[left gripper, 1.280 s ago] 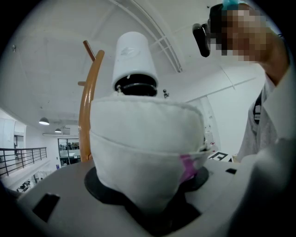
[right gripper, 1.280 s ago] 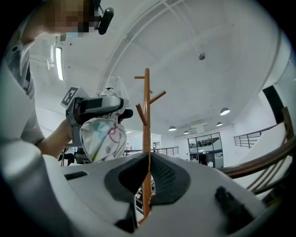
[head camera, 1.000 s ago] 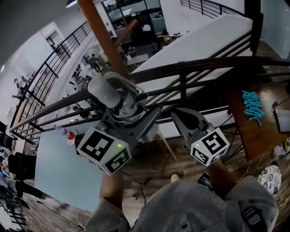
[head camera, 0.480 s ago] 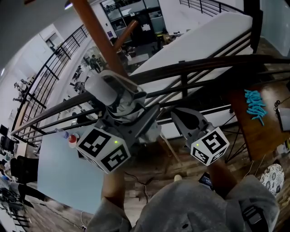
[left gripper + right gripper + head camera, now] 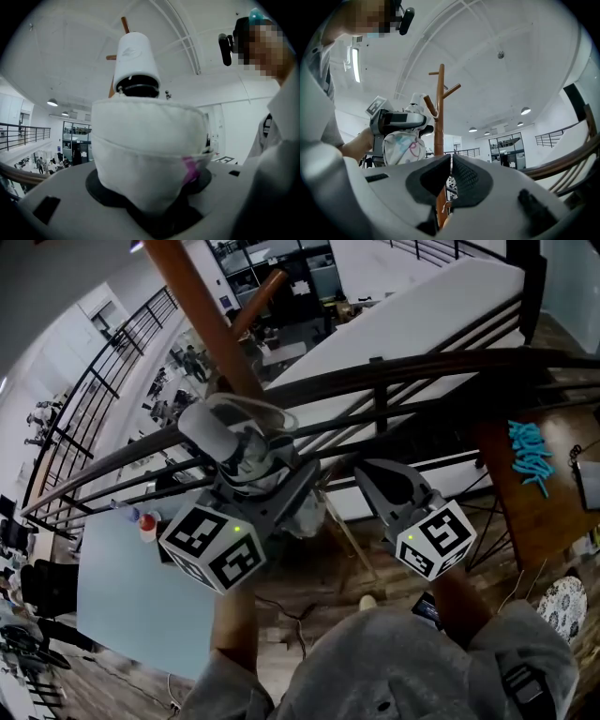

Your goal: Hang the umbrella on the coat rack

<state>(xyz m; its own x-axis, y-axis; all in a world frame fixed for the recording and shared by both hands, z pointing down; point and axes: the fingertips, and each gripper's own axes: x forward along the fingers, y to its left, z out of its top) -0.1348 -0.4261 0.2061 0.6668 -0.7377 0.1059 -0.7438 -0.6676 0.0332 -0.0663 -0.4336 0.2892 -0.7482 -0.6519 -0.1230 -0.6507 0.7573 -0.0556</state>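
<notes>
My left gripper is shut on a folded white umbrella, held upright. Its white handle sits just below the brown pole of the coat rack, with a thin strap loop showing at that end. In the left gripper view the umbrella fills the jaws and the rack's pegs show behind the handle. In the right gripper view the coat rack stands straight ahead, with the umbrella to its left. My right gripper is shut on nothing, lower and to the right.
A dark railing runs across behind the rack, with an open drop beyond it. At the right stands a wooden table with blue pieces. A light blue table with a red-capped bottle is at lower left.
The left gripper and umbrella have shifted slightly, and the strap loop now shows by the handle close to the pole. The right gripper has hardly moved.
</notes>
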